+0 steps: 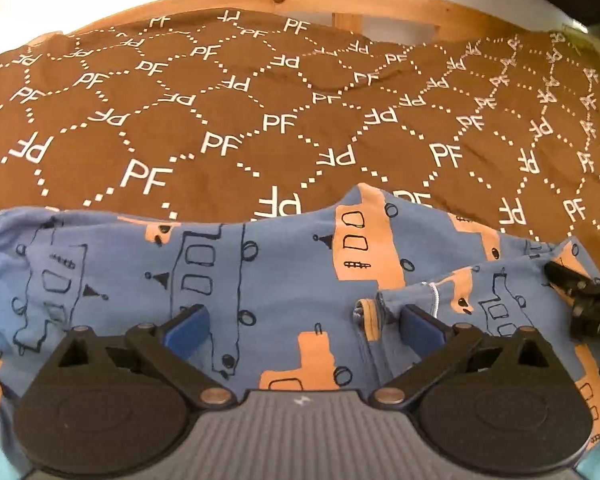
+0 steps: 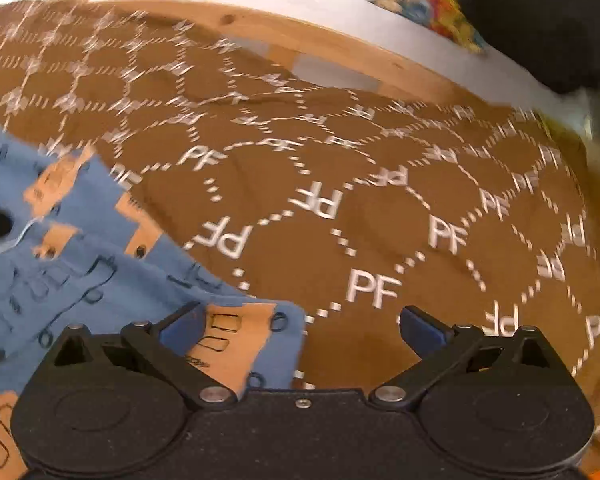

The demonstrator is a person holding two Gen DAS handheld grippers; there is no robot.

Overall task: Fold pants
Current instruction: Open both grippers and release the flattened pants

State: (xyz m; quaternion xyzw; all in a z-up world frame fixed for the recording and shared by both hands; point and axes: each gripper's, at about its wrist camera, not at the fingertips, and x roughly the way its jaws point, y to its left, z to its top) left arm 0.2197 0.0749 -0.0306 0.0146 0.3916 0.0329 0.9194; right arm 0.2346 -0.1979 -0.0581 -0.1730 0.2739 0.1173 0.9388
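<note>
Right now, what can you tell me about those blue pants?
The pants look like soft blue knit, printed with orange blocks and dark outline drawings. They lie mostly flat and a bit rumpled on the brown "PF" cloth, with one part folded over near a small orange tab. The left gripper is open above them. The right gripper is open across their corner; its view is blurred.

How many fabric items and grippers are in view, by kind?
Pants: 1
Bedspread: 1
Grippers: 2, left gripper and right gripper, both open
Total: 4
</note>
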